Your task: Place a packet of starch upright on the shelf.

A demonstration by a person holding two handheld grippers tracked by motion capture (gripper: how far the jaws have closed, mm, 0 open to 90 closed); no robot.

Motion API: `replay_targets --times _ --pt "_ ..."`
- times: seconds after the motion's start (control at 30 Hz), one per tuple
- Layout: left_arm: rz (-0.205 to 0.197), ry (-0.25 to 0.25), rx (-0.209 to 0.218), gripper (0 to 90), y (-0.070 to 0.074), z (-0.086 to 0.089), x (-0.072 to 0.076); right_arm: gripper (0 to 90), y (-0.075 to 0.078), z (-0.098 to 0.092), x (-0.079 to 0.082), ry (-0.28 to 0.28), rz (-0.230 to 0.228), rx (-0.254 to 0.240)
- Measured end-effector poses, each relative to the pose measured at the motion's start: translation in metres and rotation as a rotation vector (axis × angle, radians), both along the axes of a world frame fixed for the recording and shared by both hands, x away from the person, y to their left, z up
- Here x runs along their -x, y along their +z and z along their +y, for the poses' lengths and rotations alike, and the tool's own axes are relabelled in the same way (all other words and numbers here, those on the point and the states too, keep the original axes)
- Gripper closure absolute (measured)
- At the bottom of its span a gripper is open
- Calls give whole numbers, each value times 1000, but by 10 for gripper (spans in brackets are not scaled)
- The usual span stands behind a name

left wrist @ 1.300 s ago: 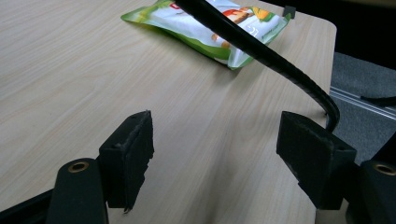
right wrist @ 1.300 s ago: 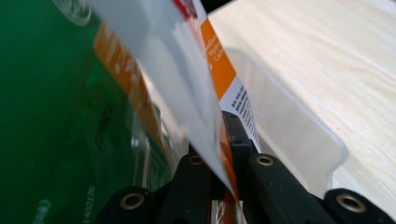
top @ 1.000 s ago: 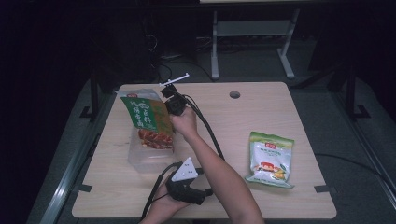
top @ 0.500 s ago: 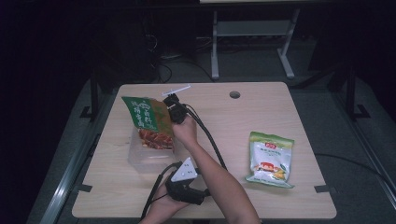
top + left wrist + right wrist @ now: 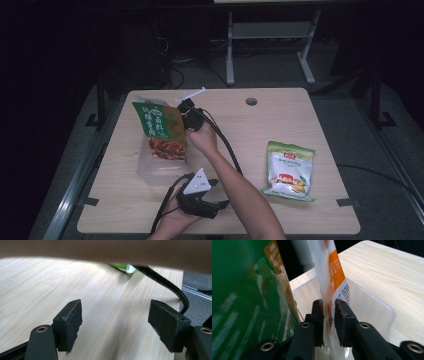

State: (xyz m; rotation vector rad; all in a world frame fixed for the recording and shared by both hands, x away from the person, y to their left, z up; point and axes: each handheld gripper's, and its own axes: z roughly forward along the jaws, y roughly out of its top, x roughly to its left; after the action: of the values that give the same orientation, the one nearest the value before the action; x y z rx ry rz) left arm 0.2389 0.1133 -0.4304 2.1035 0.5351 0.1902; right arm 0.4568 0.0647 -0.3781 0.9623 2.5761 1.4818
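Here the right gripper (image 5: pixel 186 111) reaches over the clear bin (image 5: pixel 150 172) at the table's (image 5: pixel 300 115) left side, with the green bag (image 5: pixel 161 131) standing tilted in the bin. In the right gripper view the bag's edge (image 5: pixel 329 290) runs between the jaws, which have just been opening; a slim gap shows beside the film, so the pads look eased off rather than clamped. The left gripper (image 5: pixel 200 197) rests near the table's front edge, jaws spread wide over bare wood in the left gripper view, holding nothing. A second bag (image 5: pixel 289 170) lies flat, well apart to the right.
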Motion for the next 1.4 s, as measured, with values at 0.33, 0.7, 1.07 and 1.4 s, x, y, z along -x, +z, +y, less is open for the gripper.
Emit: replay_targets --times 0.33,0.7,1.07,1.4 --pt "-2 12 -4 267 -1 1 -3 605 12 -25 1 10 2 30" --pt "-6 14 -10 264 -2 1 -5 513 22 -57 9 -12 -2 25" --pt "-3 17 -14 261 -3 0 -6 452 26 -84 15 -32 5 30" --pt "1 15 -18 259 -4 -3 -6 416 28 -114 24 -74 18 43"
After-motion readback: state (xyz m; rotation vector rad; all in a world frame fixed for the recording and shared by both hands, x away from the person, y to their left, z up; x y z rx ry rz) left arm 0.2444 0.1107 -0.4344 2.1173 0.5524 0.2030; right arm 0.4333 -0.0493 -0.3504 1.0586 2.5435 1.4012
